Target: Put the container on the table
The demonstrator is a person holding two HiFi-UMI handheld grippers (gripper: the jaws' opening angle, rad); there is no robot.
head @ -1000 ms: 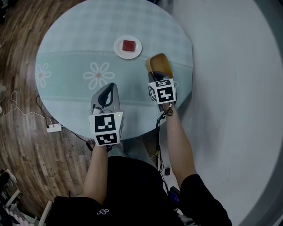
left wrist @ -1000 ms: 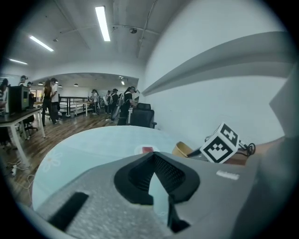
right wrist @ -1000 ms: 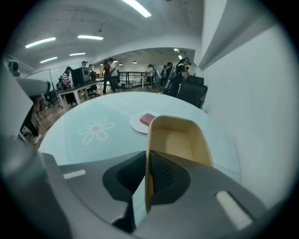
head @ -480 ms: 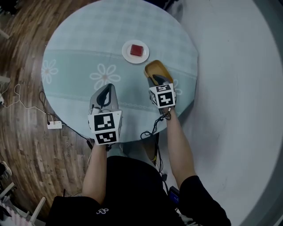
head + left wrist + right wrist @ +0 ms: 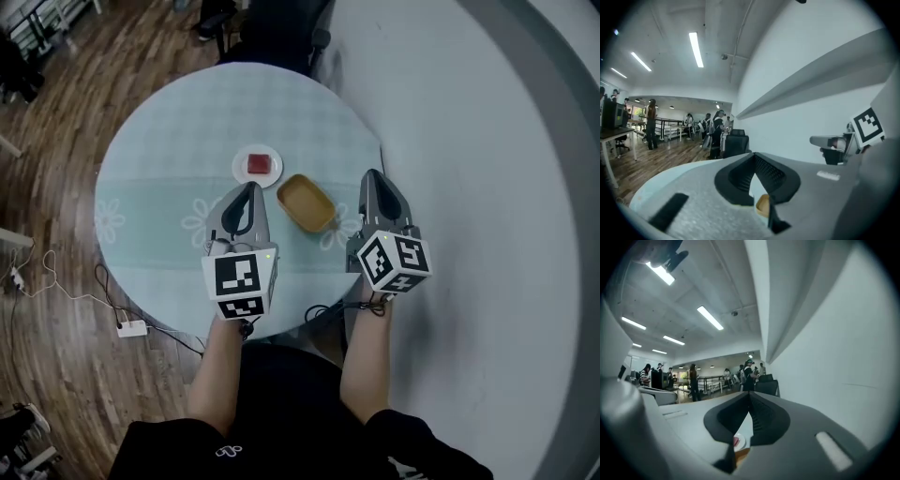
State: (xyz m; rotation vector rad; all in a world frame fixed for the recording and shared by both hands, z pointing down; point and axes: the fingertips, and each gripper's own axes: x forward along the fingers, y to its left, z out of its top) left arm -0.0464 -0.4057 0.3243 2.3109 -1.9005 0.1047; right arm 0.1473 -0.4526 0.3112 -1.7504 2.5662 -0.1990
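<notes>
The tan oval container sits on the round, pale teal table, just right of a white plate holding a red piece. My left gripper hovers to the container's left, its jaws closed together with nothing between them. To the container's right, by the table's right edge, my right gripper is shut and apart from it. In the left gripper view a bit of the container shows below the meeting jaws. The right gripper view shows the plate and the container's rim the same way.
A black office chair stands at the table's far side. Wooden floor lies to the left, with a white power strip and cables. A pale wall runs along the right. Several people stand far off in the gripper views.
The right gripper held the container over the table's right side; now the container rests on the table and that gripper has let go and moved off to the right.
</notes>
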